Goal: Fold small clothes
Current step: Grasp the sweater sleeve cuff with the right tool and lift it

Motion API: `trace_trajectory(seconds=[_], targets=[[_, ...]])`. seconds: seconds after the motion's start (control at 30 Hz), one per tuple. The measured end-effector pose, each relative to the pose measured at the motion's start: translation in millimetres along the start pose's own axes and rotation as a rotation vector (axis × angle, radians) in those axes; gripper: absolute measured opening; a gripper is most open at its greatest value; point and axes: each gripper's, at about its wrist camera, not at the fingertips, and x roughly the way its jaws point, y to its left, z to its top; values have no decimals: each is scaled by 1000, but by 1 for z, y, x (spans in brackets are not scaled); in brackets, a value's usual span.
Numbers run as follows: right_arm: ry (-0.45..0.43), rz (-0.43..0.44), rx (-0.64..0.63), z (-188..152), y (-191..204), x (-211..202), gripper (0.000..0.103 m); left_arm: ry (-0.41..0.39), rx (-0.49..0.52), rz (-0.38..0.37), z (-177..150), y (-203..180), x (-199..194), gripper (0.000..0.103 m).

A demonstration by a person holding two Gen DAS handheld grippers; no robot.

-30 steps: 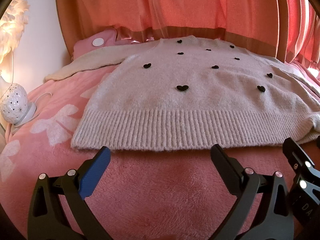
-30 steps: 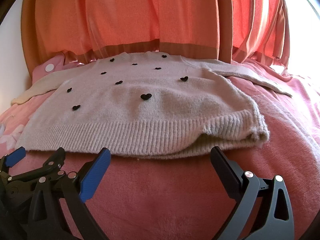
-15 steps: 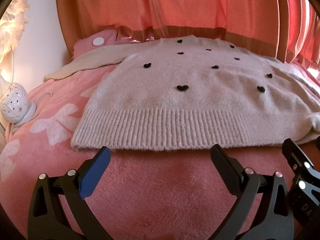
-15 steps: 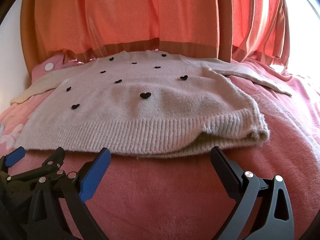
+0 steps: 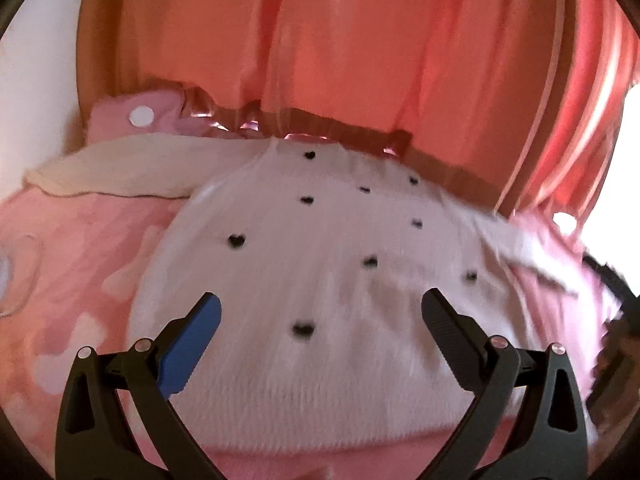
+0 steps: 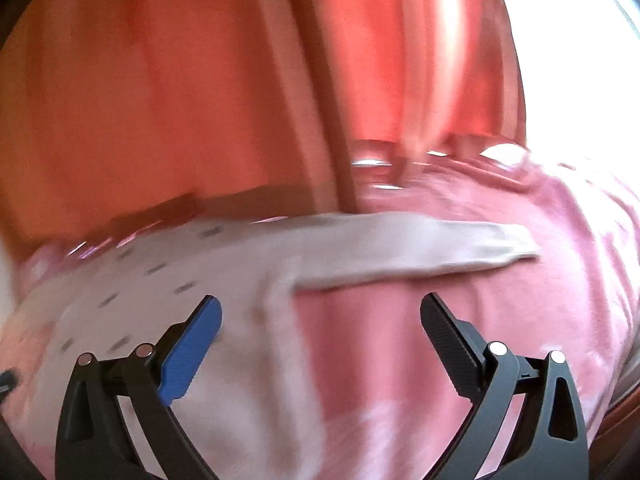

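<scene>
A pale knit sweater (image 5: 320, 264) with small black hearts lies flat on the pink bed cover (image 5: 72, 264), front up, with both sleeves spread out. My left gripper (image 5: 320, 312) is open and empty, hovering above the sweater's lower body. My right gripper (image 6: 320, 316) is open and empty above the sweater's right edge (image 6: 224, 280), facing its right sleeve (image 6: 420, 244), which stretches out over the cover. The right wrist view is blurred by motion.
Orange curtains (image 5: 320, 48) hang behind the bed. A pink pillow (image 5: 132, 114) lies at the back left by the left sleeve (image 5: 120, 172). Bright window light shows at the far right (image 6: 580, 60).
Both grippers have moved forward and up from in front of the hem to above the sweater. The right gripper has swung right toward the right sleeve. Both stay open.
</scene>
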Motion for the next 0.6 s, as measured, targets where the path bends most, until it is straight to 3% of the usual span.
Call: trace_trajectory(seconds=[0.1,0.2,0.3,0.37,0.47,0.5,0.53,0.6], targets=[[84,-84,94,11,-53,59,98,24,-45,11,19,1,29,98],[136,-178,194,11,-99,102,98,30,-39,71,29,0,57,98],[181,-204,364,11,-136,137,96,31,-24,105,39,0,84,98],[209,-207,456,11,-150,154,90,49,-36,72,43,3,100,98],[202,-224,529,16,-149,169,68,73,-44,58,46,10,119,98],[213,-175,535,23,-144,178,32,74,-44,69,46,12,122,98],[226,-148,543,32,-136,184,13,74,-46,77,47,16,125,97],[133,-114,487,61,-98,175,13,74,-51,82,52,22,129,97]])
